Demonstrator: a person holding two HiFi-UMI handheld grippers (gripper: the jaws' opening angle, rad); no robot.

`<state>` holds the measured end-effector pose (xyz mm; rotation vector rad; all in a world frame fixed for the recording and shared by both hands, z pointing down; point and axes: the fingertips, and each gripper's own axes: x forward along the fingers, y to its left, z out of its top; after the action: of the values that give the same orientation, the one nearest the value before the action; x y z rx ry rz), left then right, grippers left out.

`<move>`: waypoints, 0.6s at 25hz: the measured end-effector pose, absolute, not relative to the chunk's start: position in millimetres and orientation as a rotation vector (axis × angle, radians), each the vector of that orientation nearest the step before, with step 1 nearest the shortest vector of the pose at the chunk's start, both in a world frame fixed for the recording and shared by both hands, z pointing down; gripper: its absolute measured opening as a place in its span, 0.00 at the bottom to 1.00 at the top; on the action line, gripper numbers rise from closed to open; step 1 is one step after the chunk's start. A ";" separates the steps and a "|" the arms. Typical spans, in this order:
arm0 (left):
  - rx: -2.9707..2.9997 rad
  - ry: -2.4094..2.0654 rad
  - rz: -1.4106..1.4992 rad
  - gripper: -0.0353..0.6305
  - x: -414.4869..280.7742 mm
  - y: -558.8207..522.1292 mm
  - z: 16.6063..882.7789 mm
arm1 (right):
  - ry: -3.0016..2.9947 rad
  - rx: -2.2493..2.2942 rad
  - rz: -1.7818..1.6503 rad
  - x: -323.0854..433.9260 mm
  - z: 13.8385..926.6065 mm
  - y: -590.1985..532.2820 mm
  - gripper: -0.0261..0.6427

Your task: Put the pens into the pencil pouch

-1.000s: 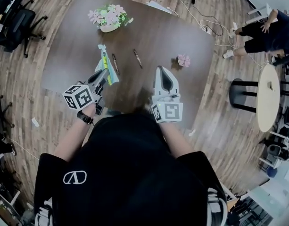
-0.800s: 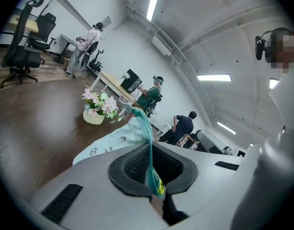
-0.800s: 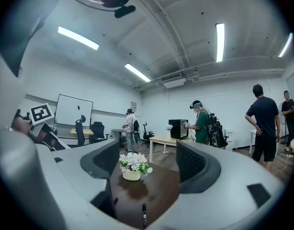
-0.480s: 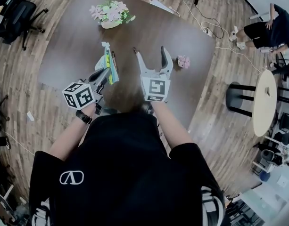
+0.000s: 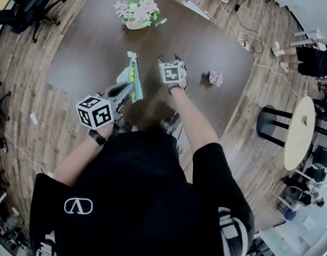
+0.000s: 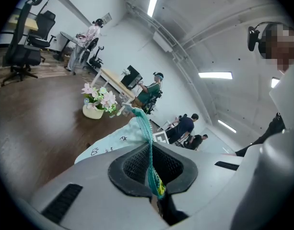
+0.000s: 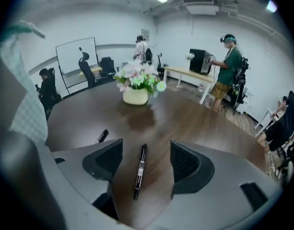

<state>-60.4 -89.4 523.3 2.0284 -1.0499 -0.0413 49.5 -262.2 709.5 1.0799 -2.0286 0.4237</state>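
Your right gripper [image 7: 146, 161], jaws wide and just narrowing, straddles the pen [image 7: 139, 171] untouched; close off-centre and it could skid away. Left gripper [image 6: 154, 169] clamps the pouch [image 6: 119, 140].

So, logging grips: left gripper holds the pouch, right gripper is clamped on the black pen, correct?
No: the right gripper view shows the right gripper open, its jaws just closing but apart either side of the black pen on the table. Left gripper holds the pouch.

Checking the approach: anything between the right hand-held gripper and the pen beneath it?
Nothing visible. The black pen lies bare on the table, lined up between the open jaws of the right hand-held gripper, which have just closed slightly.
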 end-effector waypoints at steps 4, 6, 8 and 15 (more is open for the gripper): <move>2.004 -1.079 -0.024 0.07 -67.6 -82.0 529.1 | -1.856 0.925 0.581 58.0 776.1 -251.8 0.42; 1.990 -1.096 -0.018 0.07 -71.6 -79.4 534.6 | -1.885 0.845 0.639 43.4 793.3 -252.8 0.41; 1.981 -1.108 -0.016 0.07 -74.2 -78.1 538.2 | -1.837 0.821 0.660 45.6 805.2 -255.4 0.35; 1.971 -1.126 -0.007 0.07 -74.0 -73.3 540.3 | -1.674 0.763 0.647 60.3 821.1 -256.1 0.10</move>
<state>-74.0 -73.3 540.3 1.9713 -1.1262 -0.0072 60.3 -256.1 821.1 0.7631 -1.6739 0.6466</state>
